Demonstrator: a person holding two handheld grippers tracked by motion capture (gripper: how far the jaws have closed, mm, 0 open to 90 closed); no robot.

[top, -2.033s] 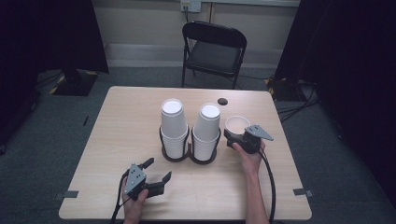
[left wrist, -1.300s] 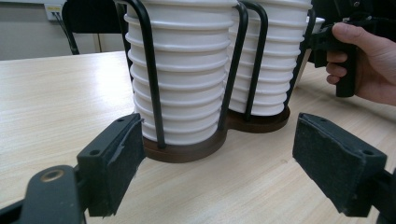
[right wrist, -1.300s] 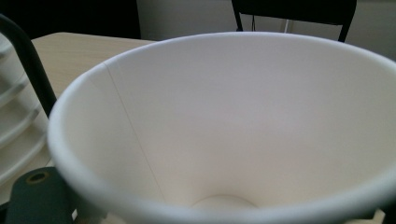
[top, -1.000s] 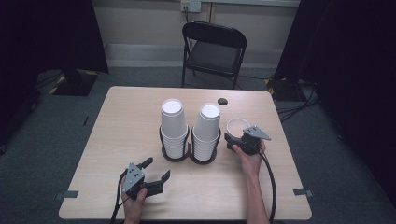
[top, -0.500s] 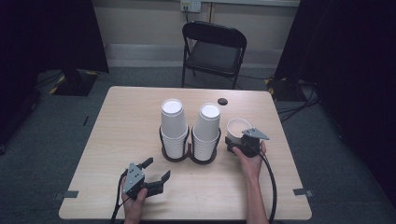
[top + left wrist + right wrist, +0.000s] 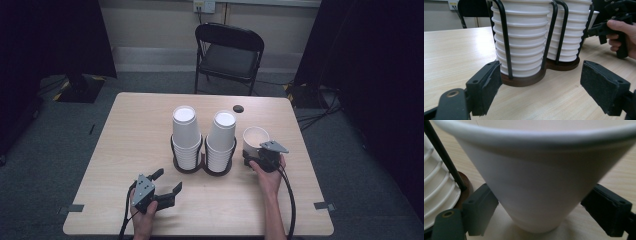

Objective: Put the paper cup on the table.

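The single upright white paper cup (image 6: 255, 138) stands on the light wooden table (image 6: 125, 130), just right of the black wire two-ring cup holder (image 6: 204, 162) with its two inverted white cup stacks (image 6: 186, 131). The right gripper view shows the right claw (image 6: 540, 216) with jaws wide apart on either side of the cup's base, pads not pressing. The left gripper view shows the left claw (image 6: 549, 91) wide open, empty, facing the holder.

The wooden table (image 6: 125, 145) bears a cup rack (image 6: 202, 167), one loose cup (image 6: 255, 140) (upright) and perhaps a dark cap (image 6: 238, 108).
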